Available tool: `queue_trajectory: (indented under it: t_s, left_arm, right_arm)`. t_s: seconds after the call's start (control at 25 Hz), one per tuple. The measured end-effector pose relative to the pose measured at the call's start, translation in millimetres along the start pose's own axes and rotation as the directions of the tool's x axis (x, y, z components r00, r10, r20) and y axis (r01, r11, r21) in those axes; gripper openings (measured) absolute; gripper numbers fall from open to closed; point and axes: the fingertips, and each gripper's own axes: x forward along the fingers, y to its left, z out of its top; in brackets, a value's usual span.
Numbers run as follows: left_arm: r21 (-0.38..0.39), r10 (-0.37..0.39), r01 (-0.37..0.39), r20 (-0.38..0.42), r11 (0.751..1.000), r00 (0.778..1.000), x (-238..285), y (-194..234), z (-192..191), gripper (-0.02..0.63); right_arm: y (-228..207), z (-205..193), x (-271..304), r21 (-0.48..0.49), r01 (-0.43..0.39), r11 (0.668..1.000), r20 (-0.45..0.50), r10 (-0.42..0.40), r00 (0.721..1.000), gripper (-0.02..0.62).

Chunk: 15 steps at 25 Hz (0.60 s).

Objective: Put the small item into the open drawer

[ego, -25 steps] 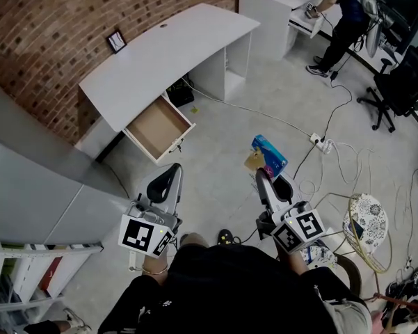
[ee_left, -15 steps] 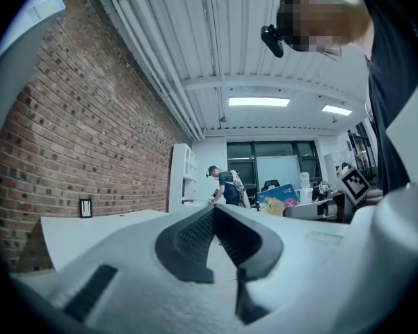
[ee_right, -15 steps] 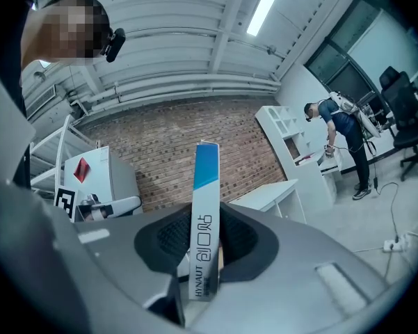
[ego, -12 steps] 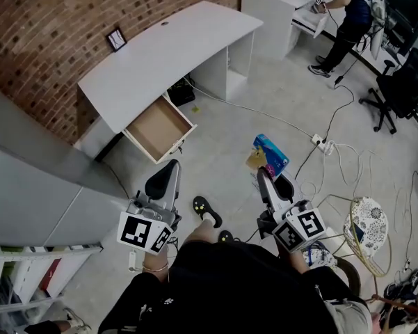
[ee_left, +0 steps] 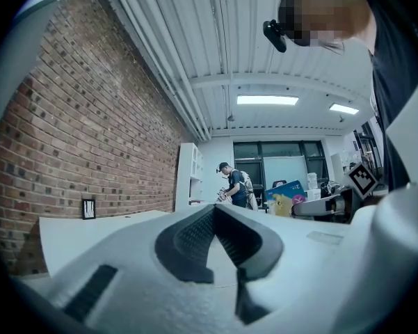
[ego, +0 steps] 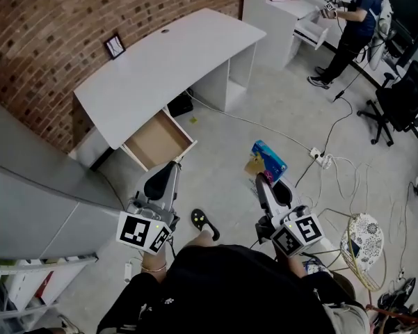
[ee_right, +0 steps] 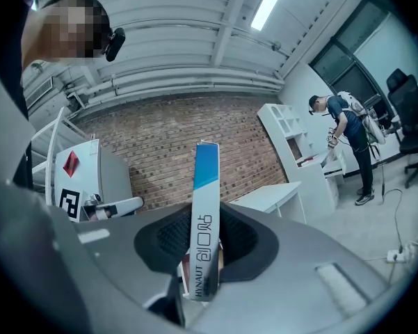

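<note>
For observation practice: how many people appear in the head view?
2. One person wears the camera, dark shirt at bottom edge; a second person stands at top right beside the white shelving. Others may be hidden.

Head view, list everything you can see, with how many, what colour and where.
desk: one, white, against the brick wall
drawer: one, open, brown inside, under the desk
picture frame: one, black, at the desk's back edge
box: one, blue, in the right gripper's jaws
office chair: one, black, far right
power strip: one, white, on the floor
other person: one, dark clothes, top right
left gripper: one, white, jaws together, empty
right gripper: one, white, jaws shut on the box
</note>
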Motion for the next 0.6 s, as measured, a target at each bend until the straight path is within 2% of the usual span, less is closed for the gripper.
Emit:
queue_trajectory:
  t_s: [0.24, 0.6]
  left_arm:
    - [0.018, 0.042, -0.042, -0.020, 0.999, 0.999, 15, 33, -7, 0.000]
    - [0.011, 0.146, -0.145, -0.055, 0.989, 0.988, 22, 90, -20, 0.000]
  right_arm:
    - [-12, -2, 40, 0.004, -0.015, 1.000, -0.018, 0.015, 1.000, 0.087]
    - [-17, -17, 108, 0.027, -0.088, 0.996, -0.076, 0.089, 0.993, 0.089]
